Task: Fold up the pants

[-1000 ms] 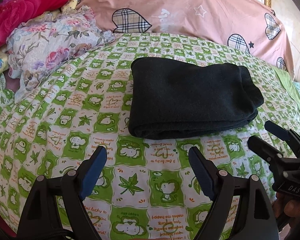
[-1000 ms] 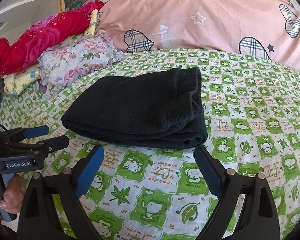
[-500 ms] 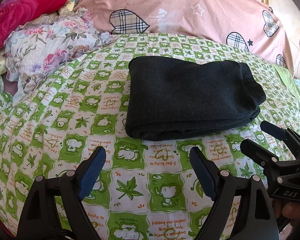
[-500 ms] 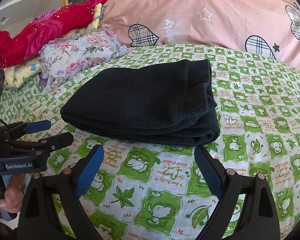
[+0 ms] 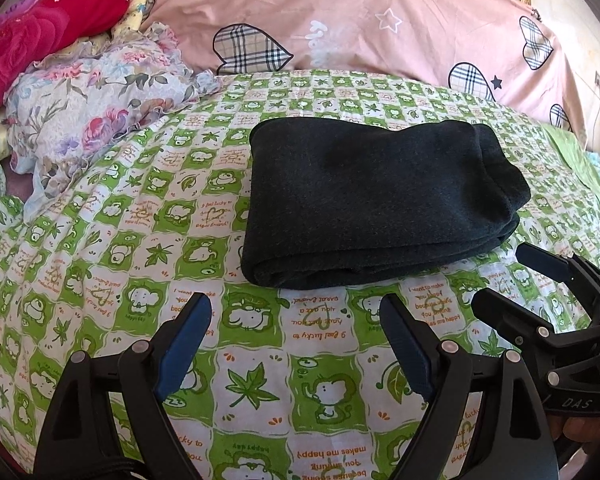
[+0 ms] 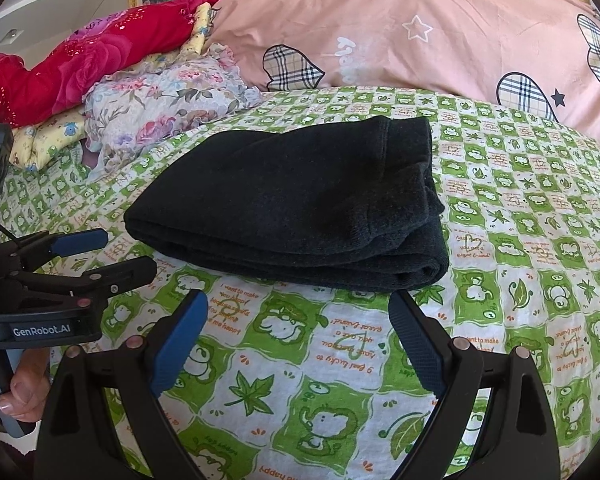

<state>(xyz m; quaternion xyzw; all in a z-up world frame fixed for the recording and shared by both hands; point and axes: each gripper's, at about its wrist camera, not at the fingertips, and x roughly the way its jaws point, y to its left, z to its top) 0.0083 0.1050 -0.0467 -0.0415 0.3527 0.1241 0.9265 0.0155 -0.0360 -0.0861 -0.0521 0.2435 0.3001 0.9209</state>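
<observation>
The black pants (image 5: pixel 376 204) lie folded into a thick rectangle on the green checked bedsheet (image 5: pixel 260 360), with the rolled edge toward me. My left gripper (image 5: pixel 294 304) hovers open just short of the near edge, nothing between its blue pads. In the right wrist view the same pants (image 6: pixel 300 208) sit ahead of my right gripper (image 6: pixel 298 300), also open and empty. Each gripper shows in the other's view: the right gripper (image 5: pixel 504 276) at the pants' right corner, the left gripper (image 6: pixel 126 252) at their left corner, a hand (image 6: pixel 20 380) on its handle.
A large pink quilt with plaid hearts (image 5: pixel 360 28) lies across the back of the bed. A floral cloth (image 5: pixel 92 108) and a red blanket (image 5: pixel 40 40) are heaped at the back left. A light green cloth (image 5: pixel 580 168) shows at the right edge.
Both grippers have edged slightly nearer to the pants and stayed open. The pants have not moved.
</observation>
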